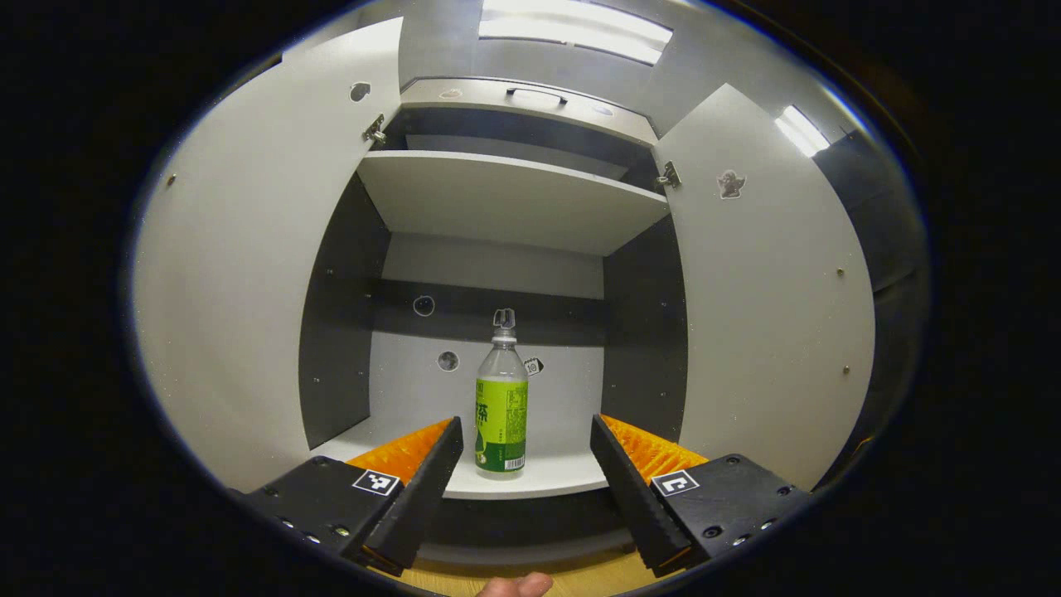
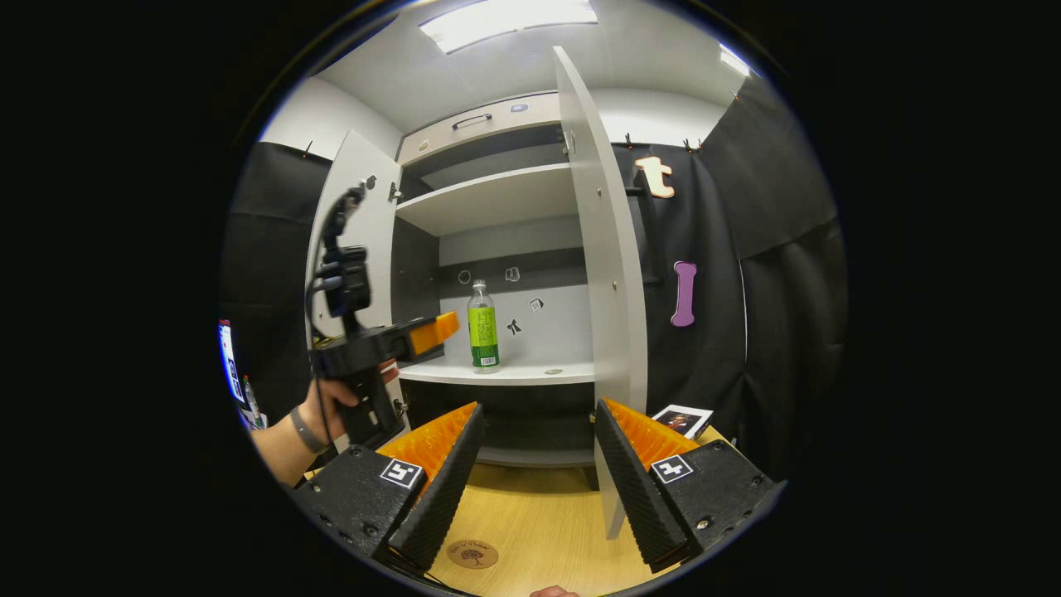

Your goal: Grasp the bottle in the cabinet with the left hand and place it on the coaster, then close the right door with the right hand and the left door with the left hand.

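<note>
A clear bottle (image 1: pixel 501 406) with a green label stands upright near the front edge of the cabinet's lower shelf (image 1: pixel 547 477). My left gripper (image 1: pixel 524 444) is open, its fingers just short of the shelf with the bottle centred between them. Both cabinet doors stand open: the left door (image 1: pixel 249 274) and the right door (image 1: pixel 771 282). In the right gripper view, my right gripper (image 2: pixel 537 435) is open and empty over the wooden table, with the right door (image 2: pixel 603 274) edge-on just ahead. The round wooden coaster (image 2: pixel 472 553) lies on the table below it. The left gripper (image 2: pixel 431 332) points at the bottle (image 2: pixel 482 325).
An upper shelf (image 1: pixel 506 195) spans the cabinet above the bottle. A small picture card (image 2: pixel 681 419) lies on the table at the right. A hand and wrist (image 2: pixel 311 427) hold the left gripper's handle. The wooden table (image 2: pixel 539 514) runs in front of the cabinet.
</note>
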Demonstrator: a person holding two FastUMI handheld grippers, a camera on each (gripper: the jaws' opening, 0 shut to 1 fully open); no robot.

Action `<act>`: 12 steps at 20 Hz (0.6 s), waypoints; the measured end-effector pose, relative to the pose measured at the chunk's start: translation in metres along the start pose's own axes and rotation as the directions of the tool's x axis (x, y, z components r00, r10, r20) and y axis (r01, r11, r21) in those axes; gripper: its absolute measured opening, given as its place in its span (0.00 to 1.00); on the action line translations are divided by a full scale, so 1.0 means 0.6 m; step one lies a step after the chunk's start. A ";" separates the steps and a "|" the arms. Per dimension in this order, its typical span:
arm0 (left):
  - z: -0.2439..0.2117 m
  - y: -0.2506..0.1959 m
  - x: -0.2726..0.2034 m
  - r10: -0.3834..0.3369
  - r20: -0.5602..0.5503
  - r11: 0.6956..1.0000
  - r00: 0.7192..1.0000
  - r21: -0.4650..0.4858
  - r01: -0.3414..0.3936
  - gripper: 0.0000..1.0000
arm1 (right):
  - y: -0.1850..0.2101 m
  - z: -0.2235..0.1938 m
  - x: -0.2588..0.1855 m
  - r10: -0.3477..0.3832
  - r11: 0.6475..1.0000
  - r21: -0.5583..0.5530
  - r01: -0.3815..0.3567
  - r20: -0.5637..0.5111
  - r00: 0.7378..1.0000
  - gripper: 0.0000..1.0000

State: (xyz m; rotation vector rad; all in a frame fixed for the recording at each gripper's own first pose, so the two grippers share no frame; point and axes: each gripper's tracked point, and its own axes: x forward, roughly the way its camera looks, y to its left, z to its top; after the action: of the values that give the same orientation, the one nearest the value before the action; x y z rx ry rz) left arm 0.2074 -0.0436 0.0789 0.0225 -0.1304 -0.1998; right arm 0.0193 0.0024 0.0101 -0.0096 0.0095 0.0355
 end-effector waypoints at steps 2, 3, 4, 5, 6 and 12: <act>-0.008 0.006 0.040 -0.008 -0.014 1.000 1.000 -0.004 0.008 0.94 | -0.001 -0.002 0.001 -0.003 1.000 0.003 0.003 -0.002 1.000 0.82; -0.015 0.009 0.059 -0.013 -0.028 1.000 1.000 -0.009 0.012 0.94 | 0.000 -0.004 0.000 -0.004 1.000 0.009 0.004 -0.003 1.000 0.82; -0.021 0.012 0.078 -0.014 -0.037 1.000 0.999 -0.004 0.014 0.94 | 0.000 -0.004 0.001 -0.002 1.000 0.015 0.002 -0.004 1.000 0.82; -0.025 0.020 0.097 -0.006 -0.044 1.000 0.999 0.011 0.007 0.94 | 0.000 -0.006 0.001 -0.002 1.000 0.018 0.002 -0.008 1.000 0.82; -0.030 0.027 0.115 0.005 -0.047 1.000 0.999 0.029 -0.004 0.94 | 0.000 -0.008 0.000 -0.003 1.000 0.020 0.003 -0.012 1.000 0.82; -0.066 0.060 0.207 0.047 -0.091 0.998 0.995 0.040 -0.043 0.94 | -0.006 -0.008 0.001 -0.019 0.999 0.025 0.020 -0.015 1.000 0.82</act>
State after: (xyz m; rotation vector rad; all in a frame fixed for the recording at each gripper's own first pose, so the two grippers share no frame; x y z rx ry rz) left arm 0.3406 -0.0325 0.0569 0.0664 -0.0433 -0.1511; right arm 0.0199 -0.0009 0.0054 0.0149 0.0247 0.0158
